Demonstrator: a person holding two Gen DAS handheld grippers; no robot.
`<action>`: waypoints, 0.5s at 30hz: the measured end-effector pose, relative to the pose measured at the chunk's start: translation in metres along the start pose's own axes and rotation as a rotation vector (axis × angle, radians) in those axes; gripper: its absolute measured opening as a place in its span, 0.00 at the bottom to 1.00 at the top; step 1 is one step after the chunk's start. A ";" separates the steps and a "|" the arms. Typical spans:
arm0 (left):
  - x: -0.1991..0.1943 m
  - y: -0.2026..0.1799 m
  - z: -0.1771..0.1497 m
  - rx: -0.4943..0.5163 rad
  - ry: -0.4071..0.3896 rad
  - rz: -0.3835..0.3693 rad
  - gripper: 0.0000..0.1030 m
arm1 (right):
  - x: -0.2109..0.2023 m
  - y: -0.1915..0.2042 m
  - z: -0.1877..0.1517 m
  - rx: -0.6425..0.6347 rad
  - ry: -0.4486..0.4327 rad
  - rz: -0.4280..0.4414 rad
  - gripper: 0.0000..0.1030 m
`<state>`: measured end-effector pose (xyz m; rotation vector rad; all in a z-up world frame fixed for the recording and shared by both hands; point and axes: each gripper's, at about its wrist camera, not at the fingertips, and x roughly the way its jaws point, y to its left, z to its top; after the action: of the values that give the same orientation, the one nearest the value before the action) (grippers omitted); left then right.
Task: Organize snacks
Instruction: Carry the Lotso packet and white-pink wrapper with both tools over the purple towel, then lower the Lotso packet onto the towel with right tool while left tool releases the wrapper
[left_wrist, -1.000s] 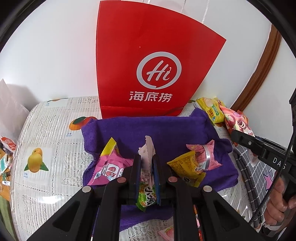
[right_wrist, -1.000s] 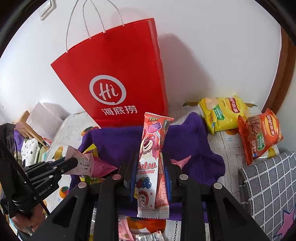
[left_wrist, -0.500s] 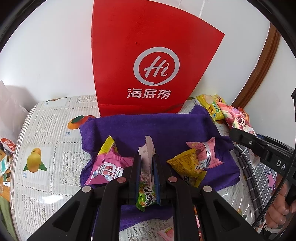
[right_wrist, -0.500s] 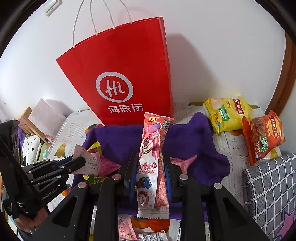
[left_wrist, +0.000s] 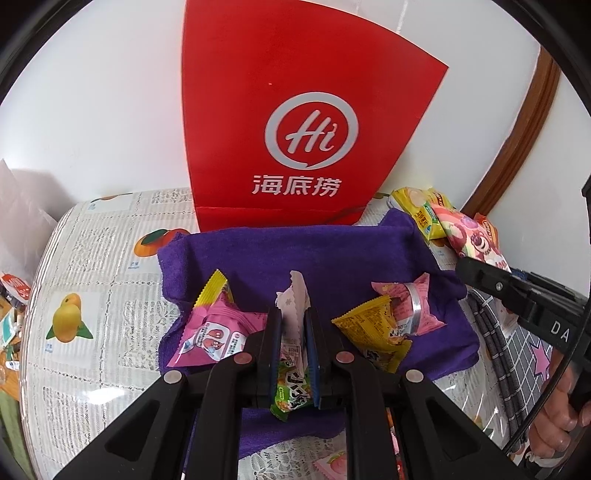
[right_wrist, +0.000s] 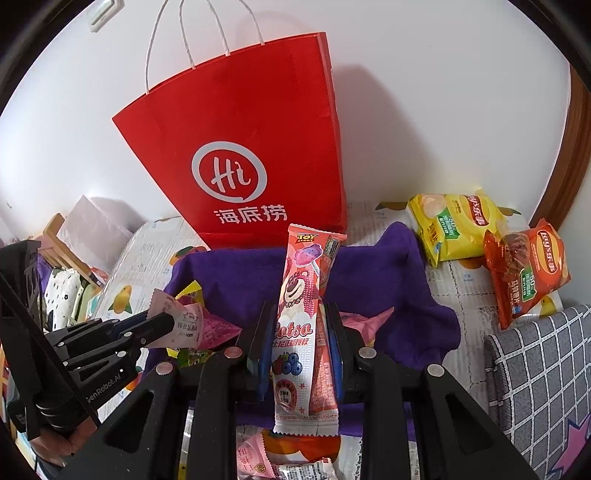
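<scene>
Left gripper (left_wrist: 291, 328) clamped tight on a small white-and-green crinkle-edged snack sachet (left_wrist: 293, 321), held upright between the pads, above the near part of the purple fleece cloth (left_wrist: 295, 254). Right gripper (right_wrist: 299, 332) clamped on a long pink Lotso-bear candy packet (right_wrist: 301, 314), also upright over the cloth; a second reddish packet sits pressed behind it in the same grip. On the cloth: pink foil sachet with yellow edge (left_wrist: 212, 332) on the left, yellow foil sachet (left_wrist: 373, 332) and pink wrapped sachet (left_wrist: 413, 306) overlapping on the right. More small packets lie on the fruit-print tablecloth (left_wrist: 92, 302) near the camera, partly hidden. Beyond the cloth's right corner, yellow Lay's chip bag (right_wrist: 454, 225) and orange-red Lay's chip bag (right_wrist: 524, 273), touching. Furthest back, tall red paper shopping bag (right_wrist: 251, 162) with white rope handles stands against the white wall.
</scene>
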<state>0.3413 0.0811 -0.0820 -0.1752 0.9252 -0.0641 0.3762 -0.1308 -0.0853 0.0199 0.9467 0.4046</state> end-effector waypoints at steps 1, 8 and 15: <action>0.000 0.001 0.000 -0.005 0.000 0.002 0.12 | 0.001 0.001 0.000 -0.003 0.005 0.000 0.25; -0.001 0.009 0.001 -0.027 -0.001 0.000 0.12 | 0.012 0.007 -0.003 -0.018 0.039 0.002 0.25; -0.003 0.011 0.002 -0.037 0.002 0.001 0.12 | 0.024 0.010 -0.006 -0.019 0.082 0.005 0.25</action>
<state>0.3408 0.0923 -0.0807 -0.2089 0.9289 -0.0465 0.3811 -0.1138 -0.1057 -0.0113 1.0239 0.4214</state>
